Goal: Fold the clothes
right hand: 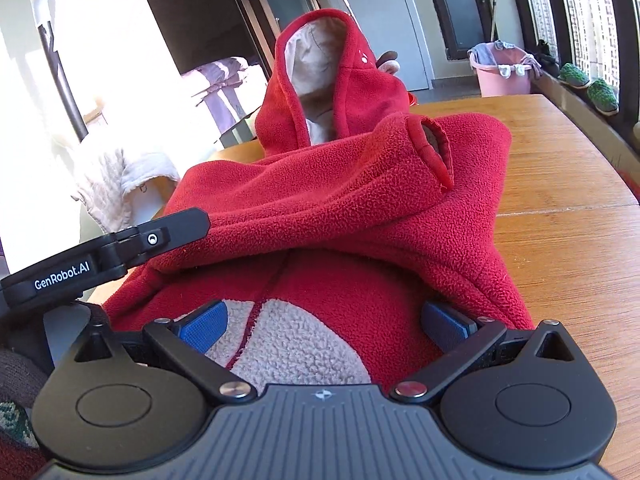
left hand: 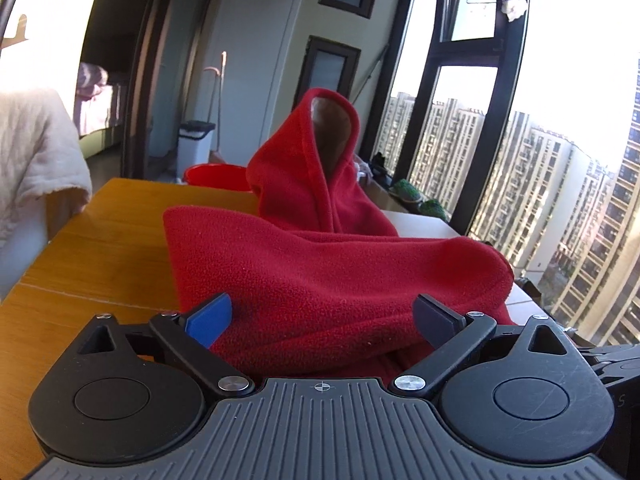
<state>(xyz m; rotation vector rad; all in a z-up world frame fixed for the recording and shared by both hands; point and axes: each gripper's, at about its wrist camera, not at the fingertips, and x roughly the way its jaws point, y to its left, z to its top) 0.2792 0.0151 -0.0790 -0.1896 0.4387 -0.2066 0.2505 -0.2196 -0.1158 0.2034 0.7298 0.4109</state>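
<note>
A red fleece hooded garment (left hand: 320,272) lies bunched on the wooden table (left hand: 100,240), its hood (left hand: 316,148) standing upright at the far end. My left gripper (left hand: 323,320) is open wide at the near edge of the fabric, which lies between the blue pads (left hand: 210,320) without being pinched. In the right wrist view the garment (right hand: 340,208) shows a sleeve cuff (right hand: 432,152) folded across the body and a cream lining patch (right hand: 288,344). My right gripper (right hand: 324,326) stands open over that patch. One finger of the left gripper (right hand: 188,222) touches the fabric's left side.
A red basin (left hand: 216,176) sits beyond the table's far edge. White cloth (left hand: 36,152) hangs at the left. A pink bucket (right hand: 504,72) and green slippers (right hand: 588,84) stand by the tall windows. Bare table (right hand: 560,168) lies right of the garment.
</note>
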